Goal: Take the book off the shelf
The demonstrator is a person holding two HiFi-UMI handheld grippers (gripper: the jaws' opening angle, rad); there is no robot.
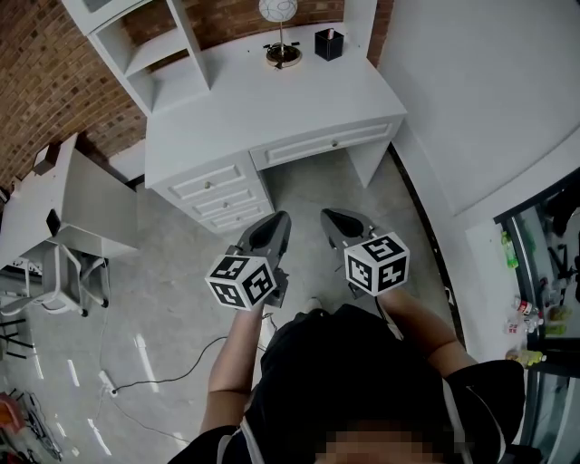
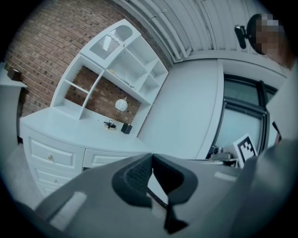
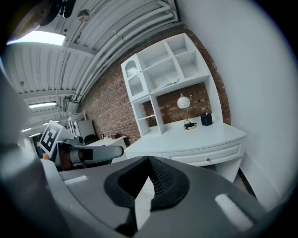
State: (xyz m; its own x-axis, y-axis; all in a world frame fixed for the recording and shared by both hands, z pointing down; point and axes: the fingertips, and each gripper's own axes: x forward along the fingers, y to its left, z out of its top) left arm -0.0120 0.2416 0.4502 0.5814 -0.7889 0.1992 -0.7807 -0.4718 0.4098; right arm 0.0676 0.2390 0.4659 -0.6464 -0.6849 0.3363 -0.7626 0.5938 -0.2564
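A white shelf unit (image 1: 163, 54) stands on the left end of a white desk (image 1: 272, 100). On one middle shelf lies a thin flat thing (image 3: 170, 84), too small to tell as the book; it also shows in the left gripper view (image 2: 128, 84). My left gripper (image 1: 279, 217) and right gripper (image 1: 328, 216) hang side by side over the floor in front of the desk, apart from it. Both are shut with nothing between the jaws, as the left gripper view (image 2: 152, 155) and the right gripper view (image 3: 149, 159) show.
A globe lamp (image 1: 279, 18) and a small black box (image 1: 329, 43) stand at the desk's back. A grey side table (image 1: 82, 199) and a white stool (image 1: 54, 281) are at the left, a cable (image 1: 172, 372) lies on the floor, and a white wall (image 1: 489, 91) is at the right.
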